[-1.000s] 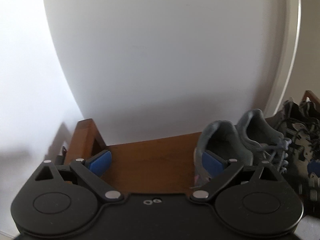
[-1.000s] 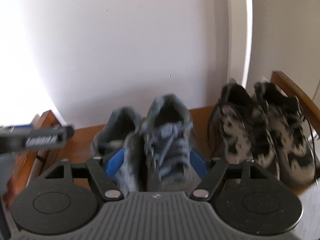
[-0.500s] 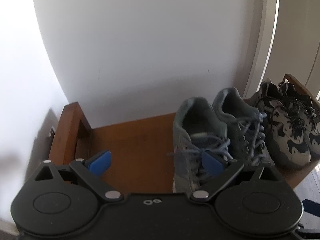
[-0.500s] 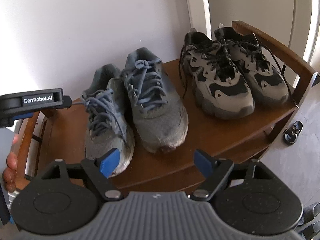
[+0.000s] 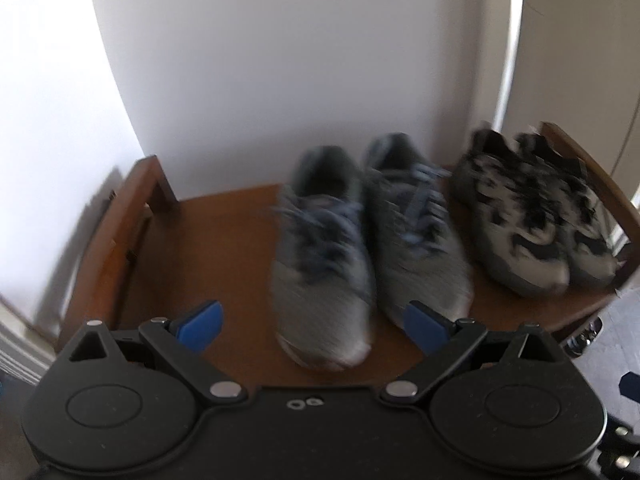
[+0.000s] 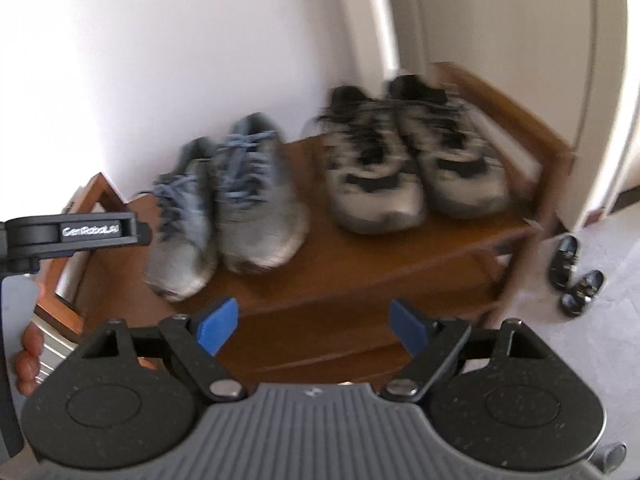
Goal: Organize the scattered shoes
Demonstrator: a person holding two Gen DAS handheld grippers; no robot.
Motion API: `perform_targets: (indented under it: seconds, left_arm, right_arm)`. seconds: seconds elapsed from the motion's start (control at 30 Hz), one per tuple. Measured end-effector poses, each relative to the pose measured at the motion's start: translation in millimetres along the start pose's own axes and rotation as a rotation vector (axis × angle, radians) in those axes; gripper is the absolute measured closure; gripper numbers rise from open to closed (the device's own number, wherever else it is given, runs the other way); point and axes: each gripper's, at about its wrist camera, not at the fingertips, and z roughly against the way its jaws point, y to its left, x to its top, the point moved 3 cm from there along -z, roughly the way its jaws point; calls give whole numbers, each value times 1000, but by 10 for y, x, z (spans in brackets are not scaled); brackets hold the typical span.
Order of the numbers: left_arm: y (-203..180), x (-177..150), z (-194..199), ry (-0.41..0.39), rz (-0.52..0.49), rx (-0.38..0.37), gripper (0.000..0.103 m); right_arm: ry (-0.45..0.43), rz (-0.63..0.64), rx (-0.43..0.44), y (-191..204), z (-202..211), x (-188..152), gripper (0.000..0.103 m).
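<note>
A pair of grey-blue sneakers (image 5: 324, 256) (image 6: 224, 204) stands side by side, toes toward me, in the middle of the wooden shoe rack (image 5: 208, 248) (image 6: 380, 264). To their right stands a grey-and-black pair (image 5: 520, 224) (image 6: 412, 168). My left gripper (image 5: 314, 328) is open and empty, in front of the left sneaker's toe. In front of the rack's edge is my right gripper (image 6: 313, 326); its jaws are opening and nothing is between them. The left gripper's black body (image 6: 76, 232) shows at the left of the right wrist view.
A white wall (image 5: 280, 60) backs the rack. The rack has raised wooden side rails (image 5: 120, 208) (image 6: 516, 108) and a lower shelf (image 6: 340, 340). Two small black shoes (image 6: 576, 276) lie on the floor at the right. A person's fingers (image 6: 30, 356) show at the left edge.
Both grippers have drawn back from the rack. The right pads, which flanked a grey-blue sneaker, are now clear of it. More of the rack and both pairs has come into view.
</note>
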Motion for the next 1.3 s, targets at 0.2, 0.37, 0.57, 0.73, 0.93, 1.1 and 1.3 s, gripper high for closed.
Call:
perform_targets:
  seconds: [0.2,0.37,0.57,0.73,0.93,1.1,1.3]
  left_arm:
    - [-391,-198,282,2,-11,-7,4]
    - [-510,-339,470,10,-27,8,1]
    - [-513,-449,552,33,-34,-5,1]
    - [-431,-596,622,61,-36,-37,1]
    - [-103,-888,769,100,-18,-63,1]
    - [179,-1117,766,155,8,-75,1]
    - [321,-1235,805,161,-6,-99,1]
  right_arm:
    - [2,-10,-11,-451,302,-147,17]
    - [23,-19,10,-591,425,-248,17]
    - [19,-12,11,-582,547,-368,17]
    - [32,-13,-24,-504,604,-499,17]
    - [60,40,-33,-130,615,-577,17]
    - [80,75,-48,230,643,-655,17]
    - [105,87,-85,459,668,-759,17]
